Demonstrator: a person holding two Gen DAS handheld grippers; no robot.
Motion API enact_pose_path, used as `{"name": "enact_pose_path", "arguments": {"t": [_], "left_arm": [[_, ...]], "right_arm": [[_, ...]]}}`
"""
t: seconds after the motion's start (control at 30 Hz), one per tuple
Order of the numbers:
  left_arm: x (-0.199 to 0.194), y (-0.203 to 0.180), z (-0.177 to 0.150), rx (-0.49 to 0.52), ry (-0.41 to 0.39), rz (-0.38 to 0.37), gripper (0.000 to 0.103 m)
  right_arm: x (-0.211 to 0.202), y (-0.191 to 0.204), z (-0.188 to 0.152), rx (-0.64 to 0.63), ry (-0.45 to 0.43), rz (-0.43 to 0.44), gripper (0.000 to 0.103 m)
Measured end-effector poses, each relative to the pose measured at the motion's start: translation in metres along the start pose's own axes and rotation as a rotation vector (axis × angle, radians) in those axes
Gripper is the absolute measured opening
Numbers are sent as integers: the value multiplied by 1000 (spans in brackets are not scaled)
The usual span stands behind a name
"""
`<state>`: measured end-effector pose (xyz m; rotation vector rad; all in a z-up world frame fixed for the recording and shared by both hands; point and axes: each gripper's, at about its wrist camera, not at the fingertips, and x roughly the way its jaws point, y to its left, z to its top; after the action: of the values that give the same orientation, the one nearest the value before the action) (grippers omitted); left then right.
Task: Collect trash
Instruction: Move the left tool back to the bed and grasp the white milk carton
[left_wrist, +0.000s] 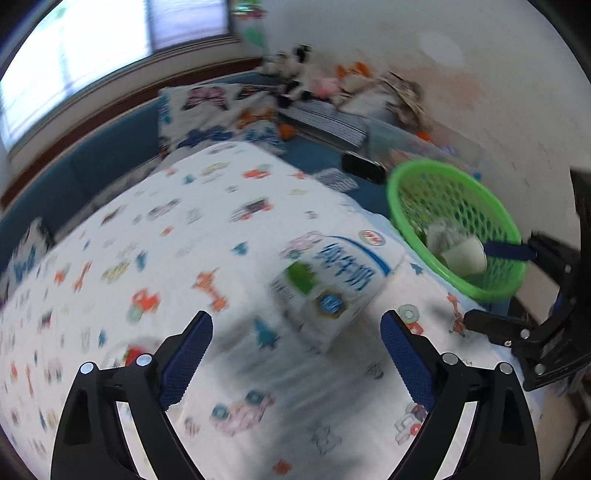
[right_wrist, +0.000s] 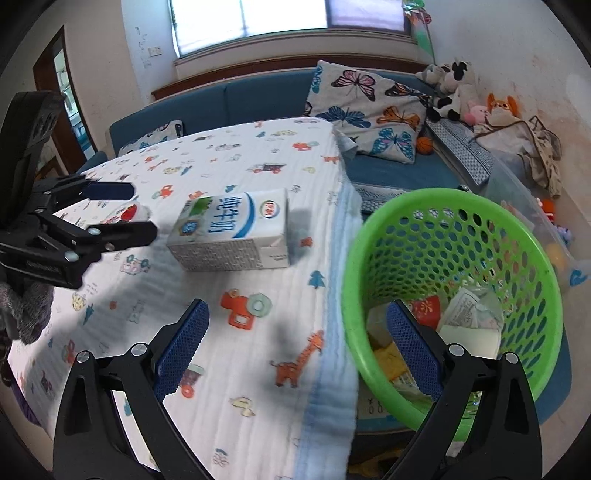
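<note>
Left of the milk carton (right_wrist: 232, 230), the left gripper (right_wrist: 122, 210) hovers with fingers spread, empty, over a small wrapper (right_wrist: 127, 213); the carton lies on the desk (right_wrist: 258, 369). Right of it, the right gripper (right_wrist: 297, 345) is released beside the green basket (right_wrist: 532, 258), which already holds trash; carton and wrapper seem left.

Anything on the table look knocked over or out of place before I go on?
The milk carton lies on its side on the table cloth, not upright, and outside the green basket. No spill shows around it.
</note>
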<state>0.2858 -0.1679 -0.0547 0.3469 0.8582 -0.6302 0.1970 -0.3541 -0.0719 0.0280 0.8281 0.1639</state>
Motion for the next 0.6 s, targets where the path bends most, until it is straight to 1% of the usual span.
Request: {"name": "enact_pose_path", "arguments": {"t": [0.23, 0.3, 0.47, 0.6], "left_arm": [[32, -21, 23, 171, 60, -47, 92], [42, -25, 29, 205, 77, -50, 92], [58, -29, 38, 256, 104, -115, 93], [71, -32, 43, 285, 125, -133, 93]], "right_arm": [[-5, -17, -4, 27, 10, -13, 96], [-4, -22, -4, 40, 15, -11, 96], [-1, -30, -6, 53, 29, -18, 96], [2, -33, -6, 58, 40, -22, 96]]}}
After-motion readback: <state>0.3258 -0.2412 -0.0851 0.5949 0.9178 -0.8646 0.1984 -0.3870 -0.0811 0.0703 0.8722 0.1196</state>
